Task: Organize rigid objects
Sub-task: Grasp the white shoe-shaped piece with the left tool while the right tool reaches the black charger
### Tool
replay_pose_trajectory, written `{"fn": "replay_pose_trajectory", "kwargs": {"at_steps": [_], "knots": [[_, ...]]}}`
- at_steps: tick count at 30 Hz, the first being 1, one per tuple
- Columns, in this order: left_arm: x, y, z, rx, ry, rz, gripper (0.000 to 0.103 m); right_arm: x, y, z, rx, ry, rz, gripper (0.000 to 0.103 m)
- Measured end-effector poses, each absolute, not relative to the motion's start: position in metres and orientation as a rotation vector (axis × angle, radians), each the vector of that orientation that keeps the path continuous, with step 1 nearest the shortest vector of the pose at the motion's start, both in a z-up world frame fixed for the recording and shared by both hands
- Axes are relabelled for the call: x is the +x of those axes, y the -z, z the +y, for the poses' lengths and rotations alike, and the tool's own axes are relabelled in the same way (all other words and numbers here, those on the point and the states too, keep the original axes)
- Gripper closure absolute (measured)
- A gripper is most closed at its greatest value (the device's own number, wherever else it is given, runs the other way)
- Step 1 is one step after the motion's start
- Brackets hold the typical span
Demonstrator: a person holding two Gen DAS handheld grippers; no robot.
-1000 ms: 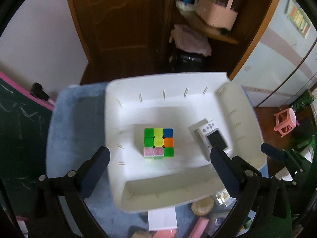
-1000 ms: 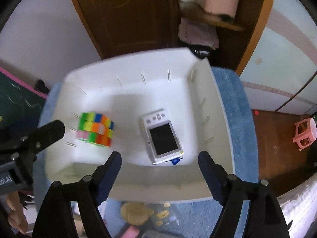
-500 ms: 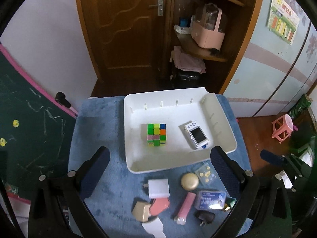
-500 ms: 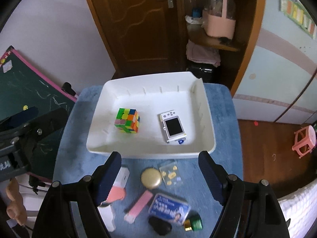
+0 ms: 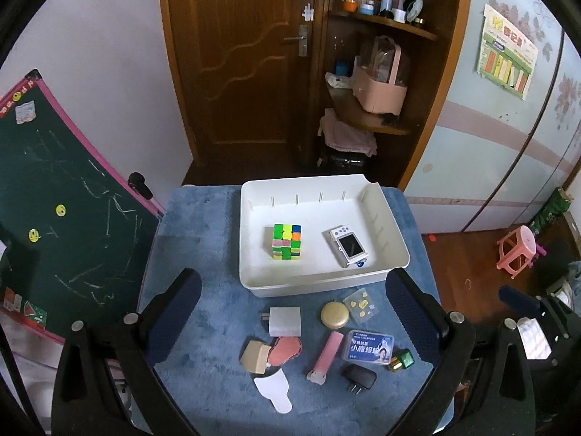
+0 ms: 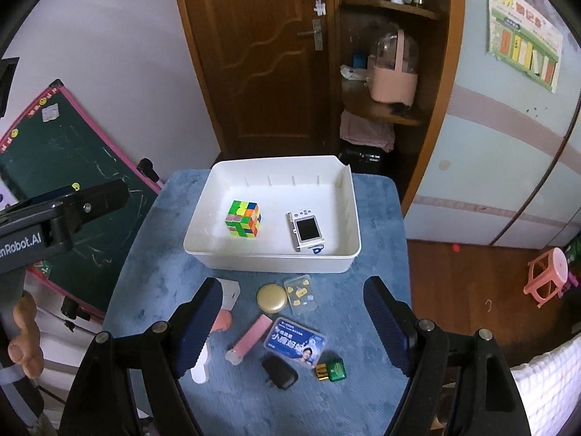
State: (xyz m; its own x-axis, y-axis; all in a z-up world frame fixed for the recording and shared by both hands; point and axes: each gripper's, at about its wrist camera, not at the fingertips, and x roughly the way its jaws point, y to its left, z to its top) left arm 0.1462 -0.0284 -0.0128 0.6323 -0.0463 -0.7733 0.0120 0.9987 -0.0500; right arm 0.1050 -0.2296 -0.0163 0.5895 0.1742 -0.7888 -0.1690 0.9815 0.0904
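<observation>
A white bin [image 5: 254,283] [image 6: 203,250] stands on a blue-covered table. In it lie a colour cube [image 5: 286,242] [image 6: 243,218] and a small white camera [image 5: 348,246] [image 6: 305,230]. In front of the bin lie loose items: a white charger [image 5: 285,321], a gold round tin [image 5: 334,315] [image 6: 271,298], a pink stick [image 5: 325,356] [image 6: 250,339], a blue card box [image 5: 366,346] [image 6: 295,341], a black plug [image 5: 358,378] [image 6: 279,371], a green-gold cube [image 5: 400,359] [image 6: 331,370]. My left gripper [image 5: 290,312] and right gripper [image 6: 292,323] are both open, empty, high above these items.
A green chalkboard [image 5: 54,218] leans at the table's left. A wooden door [image 5: 247,54] and corner shelves [image 5: 377,72] stand behind. A pink stool [image 5: 517,250] is on the floor at right. A tan case [image 5: 256,358] and a white tag [image 5: 276,394] lie near the front.
Both grippers have pulled up and back from just over the bin, so the whole table and the loose items in front of the bin have come into view. Nothing on the table moved.
</observation>
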Motion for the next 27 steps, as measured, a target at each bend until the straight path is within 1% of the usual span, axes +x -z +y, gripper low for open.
{"fn": "replay_pose_trajectory", "kwargs": {"at_steps": [7, 14, 21, 27], "knots": [[0.123, 0.029, -0.023, -0.046, 0.008, 0.897, 0.002, 0.079, 0.016, -0.241, -0.021, -0.196, 0.884, 0.022], [0.104, 0.058, -0.013, -0.058, -0.021, 0.954, 0.002, 0.056, 0.028, -0.239, -0.033, -0.248, 0.861, 0.022], [0.088, 0.096, -0.01, -0.074, -0.044, 1.034, 0.002, 0.041, 0.052, -0.226, -0.059, -0.282, 0.845, 0.022], [0.081, 0.132, -0.008, -0.116, -0.049, 1.107, 0.002, 0.036, 0.082, -0.214, -0.082, -0.298, 0.883, 0.022]]}}
